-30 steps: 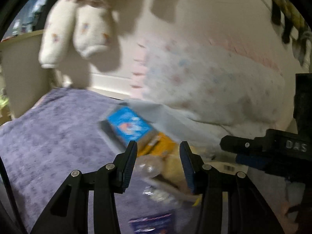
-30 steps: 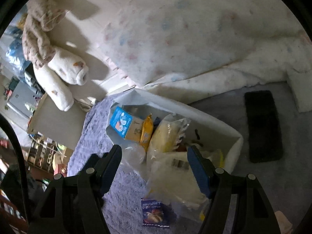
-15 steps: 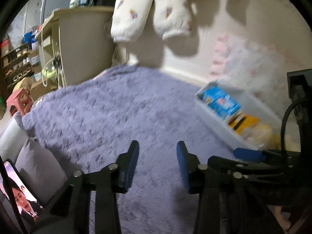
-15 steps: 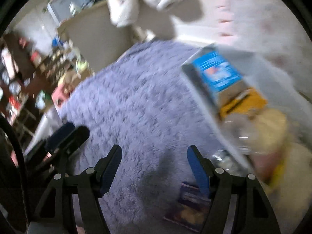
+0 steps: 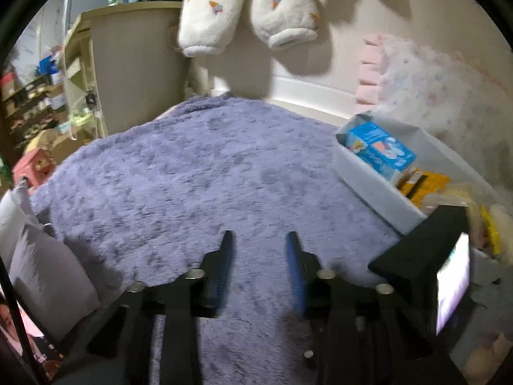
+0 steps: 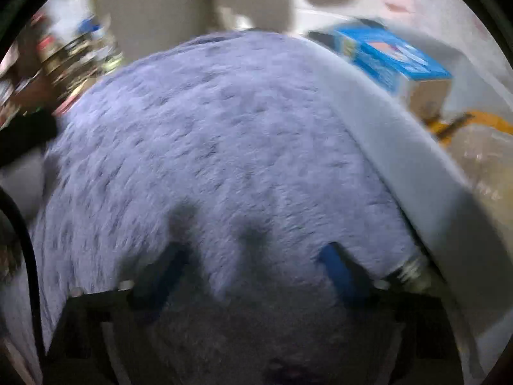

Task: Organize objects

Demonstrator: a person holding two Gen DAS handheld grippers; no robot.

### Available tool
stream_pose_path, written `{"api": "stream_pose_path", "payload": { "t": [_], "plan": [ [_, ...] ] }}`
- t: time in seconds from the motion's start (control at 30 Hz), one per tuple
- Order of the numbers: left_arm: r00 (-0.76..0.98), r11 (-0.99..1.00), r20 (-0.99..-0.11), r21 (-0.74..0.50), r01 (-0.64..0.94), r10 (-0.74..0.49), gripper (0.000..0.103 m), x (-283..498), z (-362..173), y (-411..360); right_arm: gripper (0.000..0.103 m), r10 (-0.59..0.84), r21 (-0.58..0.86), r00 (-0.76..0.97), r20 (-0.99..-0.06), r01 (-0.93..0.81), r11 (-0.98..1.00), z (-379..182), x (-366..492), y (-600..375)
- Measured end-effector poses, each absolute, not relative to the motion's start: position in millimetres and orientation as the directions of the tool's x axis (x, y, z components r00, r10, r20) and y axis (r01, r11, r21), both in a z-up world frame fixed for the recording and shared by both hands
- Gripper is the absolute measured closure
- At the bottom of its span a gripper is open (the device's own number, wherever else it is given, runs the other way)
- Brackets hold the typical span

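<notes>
Left gripper [image 5: 258, 240]: you're narrowing it, empty, over the purple rug [image 5: 198, 173].
Right gripper [image 6: 253, 256]: you're spreading it wide, empty, beside the white bin [image 6: 400, 147], probably readying a pickup.

Purple shaggy rug [image 5: 205, 173]; plush toy's white legs [image 5: 247, 9] hang above.

The right gripper [image 6: 256, 272] hung low over a shaggy purple rug [image 6: 208, 122], its jaws opening with only rug between the blue pads. Along the right ran the pale wall of a white bin [image 6: 400, 147]. Inside it stood a blue box [image 6: 394, 61], with a yellow packet [image 6: 481, 122] and a clear bag [image 6: 484, 157] just beside it. The view was motion-blurred.
</notes>
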State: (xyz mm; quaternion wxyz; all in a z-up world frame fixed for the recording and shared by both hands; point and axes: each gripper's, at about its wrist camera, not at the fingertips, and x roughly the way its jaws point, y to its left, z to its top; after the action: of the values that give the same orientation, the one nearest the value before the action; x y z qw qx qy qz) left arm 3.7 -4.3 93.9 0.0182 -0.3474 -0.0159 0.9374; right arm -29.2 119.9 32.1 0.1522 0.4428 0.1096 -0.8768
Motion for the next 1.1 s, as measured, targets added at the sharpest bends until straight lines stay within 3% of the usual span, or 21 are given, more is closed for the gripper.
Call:
{"api": "stream_pose_path", "payload": {
  "t": [0.07, 0.17, 0.3, 0.47, 0.63, 0.77, 0.83, 0.97, 1.03, 1.1],
  "plan": [
    [-0.749, -0.999, -0.661, -0.043, -0.013, 0.039, 0.074, 1.9, 92.8, -5.0, 0.001, -0.128, -0.109, -0.586, -0.8, 0.351, -0.93, 35.6, -26.2, 113.8],
    [-0.744, -0.998, -0.667, -0.068, -0.004, 0.049, 0.074, 0.8, 93.2, -3.7, 0.0, -0.176, -0.039, -0.554, -0.814, 0.353, -0.935, 37.0, -31.7, 119.9],
    [-0.732, -0.995, -0.675, 0.035, 0.092, -0.091, 0.072, 1.0, 92.1, 8.6, 0.0, -0.177, -0.038, -0.554, -0.813, 0.355, -0.934, 38.5, -34.1, 127.3],
    [-0.703, -0.98, -0.693, 0.032, 0.197, -0.163, 0.07, -3.2, 89.6, -5.8, 0.0, -0.178, -0.037, -0.553, -0.814, 0.355, -0.934, 40.0, -33.8, 124.7],
    [-0.706, -0.992, -0.705, -0.02, 0.122, -0.073, 0.067, -6.2, 87.4, -4.1, 0.0, -0.178, -0.037, -0.553, -0.814, 0.355, -0.934, 39.8, -33.9, 126.0],
    [-0.696, -0.974, -0.708, -0.219, 0.058, 0.118, 0.072, -7.1, 87.4, -14.8, 0.0, -0.188, -0.025, -0.551, -0.813, 0.355, -0.935, 34.3, -29.6, 132.2],
    [-0.741, -0.977, -0.659, -0.213, 0.024, 0.126, 0.066, -1.9, 94.3, -11.9, 0.0, -0.188, -0.025, -0.551, -0.813, 0.355, -0.935, 33.2, -26.5, 132.9],
    [-0.793, -0.992, -0.607, -0.125, 0.033, 0.05, 0.064, 11.3, 109.6, 1.5, 0.0, -0.194, -0.016, -0.549, -0.813, 0.355, -0.935, 37.1, -30.3, 136.4],
    [-0.813, -0.991, -0.577, -0.132, 0.007, 0.071, 0.044, 14.3, 113.6, 4.9, 0.0, -0.194, -0.016, -0.548, -0.814, 0.355, -0.935, 38.6, -31.3, 138.0],
    [-0.83, -0.993, -0.553, -0.119, 0.002, 0.064, 0.038, 18.7, 119.3, 9.1, 0.0, -0.179, -0.036, -0.554, -0.813, 0.355, -0.934, 40.1, -31.9, 137.4]
  ]
}}
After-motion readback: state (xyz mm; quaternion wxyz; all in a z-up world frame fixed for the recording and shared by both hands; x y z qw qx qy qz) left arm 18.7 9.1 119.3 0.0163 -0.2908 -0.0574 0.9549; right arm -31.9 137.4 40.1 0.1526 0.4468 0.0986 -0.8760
